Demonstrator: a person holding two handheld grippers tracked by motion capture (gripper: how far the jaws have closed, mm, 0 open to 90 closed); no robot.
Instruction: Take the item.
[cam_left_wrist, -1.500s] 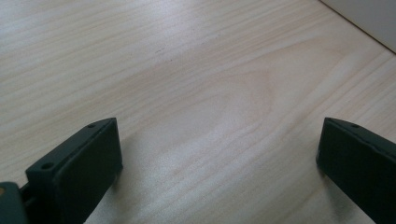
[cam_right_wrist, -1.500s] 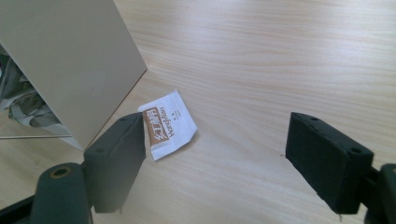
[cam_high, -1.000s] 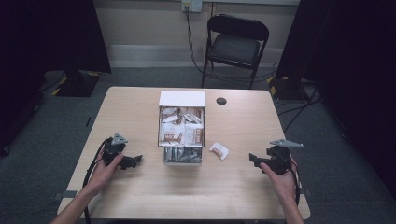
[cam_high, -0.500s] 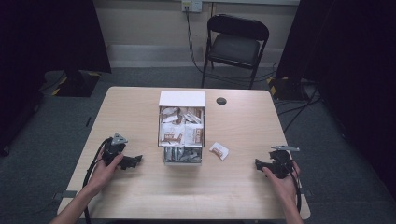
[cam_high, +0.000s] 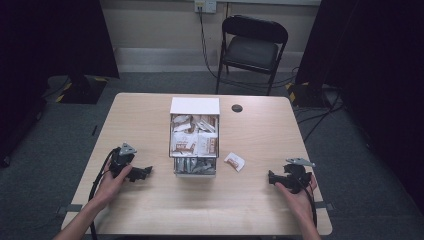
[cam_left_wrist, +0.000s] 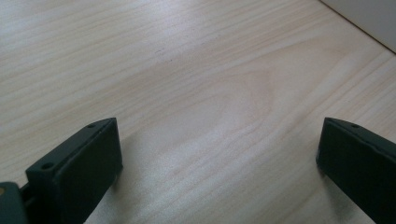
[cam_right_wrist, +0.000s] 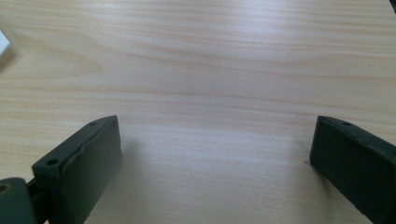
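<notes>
A clear box (cam_high: 194, 140) with a white raised lid stands at the table's middle, packed with several snack packets. One small white packet (cam_high: 234, 161) lies on the wood just right of the box. My left gripper (cam_high: 145, 172) rests on the table at the front left, held by a hand, its jaws wide apart and pointing toward the box. My left gripper (cam_left_wrist: 219, 163) has bare wood between its jaws. My right gripper (cam_high: 271, 177) rests at the front right, pointing left. My right gripper (cam_right_wrist: 215, 163) stands open with nothing between its fingers.
The light wooden table (cam_high: 150, 120) has a small black round thing (cam_high: 237, 108) near its back edge. A black folding chair (cam_high: 254, 50) stands behind the table. Cables trail from both grippers off the front edge.
My right gripper has moved down toward the table's front edge and settled on the wood. The left gripper has stayed put.
</notes>
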